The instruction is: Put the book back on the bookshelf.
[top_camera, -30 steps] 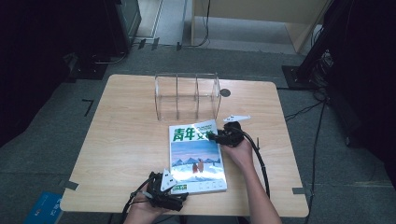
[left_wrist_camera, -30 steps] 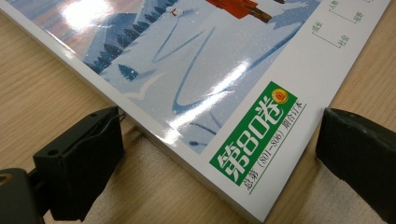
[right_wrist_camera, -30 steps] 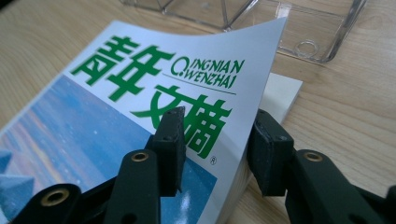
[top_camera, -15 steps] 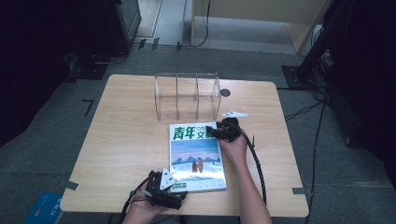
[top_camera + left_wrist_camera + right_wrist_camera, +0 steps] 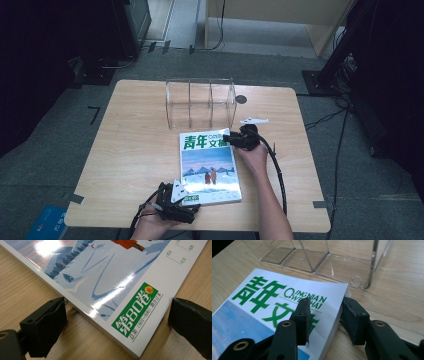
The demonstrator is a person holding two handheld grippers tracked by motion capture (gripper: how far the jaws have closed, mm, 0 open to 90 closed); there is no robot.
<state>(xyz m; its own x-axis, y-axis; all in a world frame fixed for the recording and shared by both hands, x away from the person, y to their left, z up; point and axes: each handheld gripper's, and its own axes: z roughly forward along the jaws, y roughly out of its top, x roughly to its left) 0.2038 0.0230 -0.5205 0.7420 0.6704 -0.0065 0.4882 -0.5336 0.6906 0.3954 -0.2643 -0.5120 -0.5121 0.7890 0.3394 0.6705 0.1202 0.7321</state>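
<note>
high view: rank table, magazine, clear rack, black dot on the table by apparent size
1. table
2. magazine and clear rack: look close in size, so not ranked
3. black dot

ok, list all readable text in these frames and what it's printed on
"青年文摘" – large green title on the magazine cover.
"QINGNIAN WENZHAI" – small green letters beside the title, partly behind a jaw.
"第80卷" – green label at the cover's corner.
"总第(801-806)期合订本" – line under that label.
Small boxed characters near the cover's edge: too small to read reliably.
</note>
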